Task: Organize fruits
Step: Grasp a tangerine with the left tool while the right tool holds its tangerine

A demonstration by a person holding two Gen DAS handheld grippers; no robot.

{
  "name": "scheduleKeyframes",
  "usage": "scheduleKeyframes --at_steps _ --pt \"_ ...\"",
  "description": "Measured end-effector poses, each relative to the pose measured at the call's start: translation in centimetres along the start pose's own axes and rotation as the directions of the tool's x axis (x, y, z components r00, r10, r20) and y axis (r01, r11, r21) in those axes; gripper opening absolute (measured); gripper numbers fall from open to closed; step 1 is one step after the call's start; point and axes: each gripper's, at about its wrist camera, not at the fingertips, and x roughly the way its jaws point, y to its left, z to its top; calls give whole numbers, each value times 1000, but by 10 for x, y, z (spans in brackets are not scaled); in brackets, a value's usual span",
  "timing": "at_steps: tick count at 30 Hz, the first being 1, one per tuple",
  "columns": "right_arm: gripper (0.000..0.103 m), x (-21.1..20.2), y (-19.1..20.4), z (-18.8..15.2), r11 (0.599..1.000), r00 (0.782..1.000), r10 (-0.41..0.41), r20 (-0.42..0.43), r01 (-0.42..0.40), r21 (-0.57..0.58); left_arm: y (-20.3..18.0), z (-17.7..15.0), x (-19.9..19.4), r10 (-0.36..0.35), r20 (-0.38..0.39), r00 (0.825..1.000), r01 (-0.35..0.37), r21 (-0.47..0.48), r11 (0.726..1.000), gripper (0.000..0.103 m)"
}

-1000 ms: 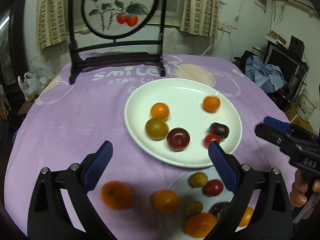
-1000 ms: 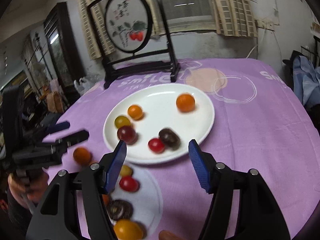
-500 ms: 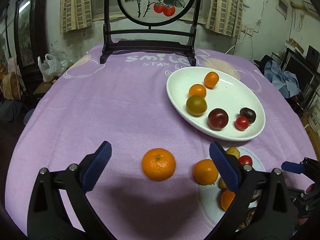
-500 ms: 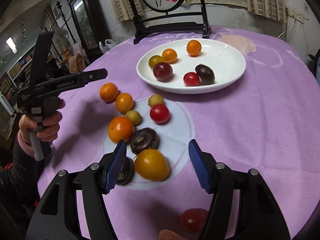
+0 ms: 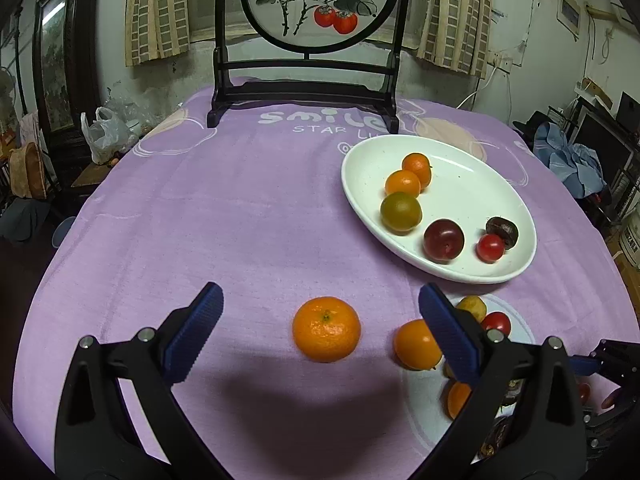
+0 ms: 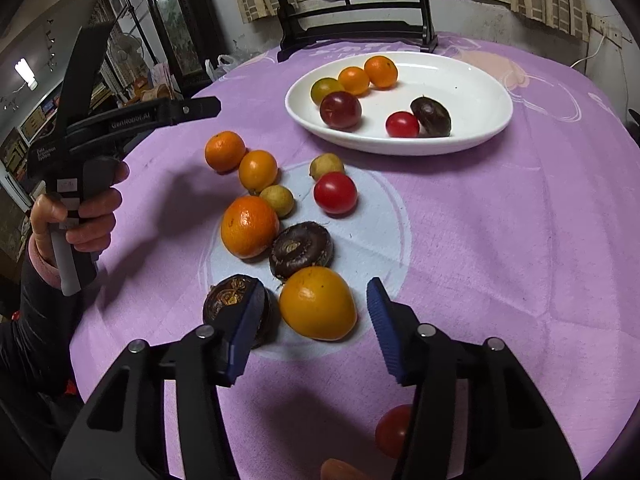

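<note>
Fruits lay loose on the purple tablecloth (image 5: 240, 220), six more on the white plate (image 6: 472, 92) at the far right. Left gripper (image 5: 320, 320) stood wide open, empty, framing a tangerine (image 5: 326, 334) (untouched). Right gripper (image 6: 310, 322) was closing around a yellow-orange fruit (image 6: 318, 302), pads not yet touching it

A lilac tablecloth (image 5: 240, 216) with white lettering bears a white plate (image 5: 472, 184) and an orange mandarin (image 5: 326, 334).
</note>
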Motion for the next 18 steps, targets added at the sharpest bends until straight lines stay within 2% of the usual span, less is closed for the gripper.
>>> scheduleKeyframes --at_steps 2,6,11,14,18 --pt "52 2 -1 -1 1000 1000 -2 -9 2 2 1 0 1 -2 -3 1000 2 -5 1000 100" --pt "43 8 -2 -1 1000 1000 -5 -26 5 8 2 0 0 -3 -3 1000 3 -8 1000 100" --pt "41 7 -1 -2 1000 1000 -12 -24 12 -2 3 0 -1 -3 -1 1000 3 -10 1000 100" --pt "40 -3 -7 0 1000 1000 9 16 -10 22 3 -1 2 -4 -21 1000 4 -4 1000 100" --pt "40 -14 -20 3 997 998 9 65 -14 82 -1 -5 14 53 -60 997 -51 40 998 100"
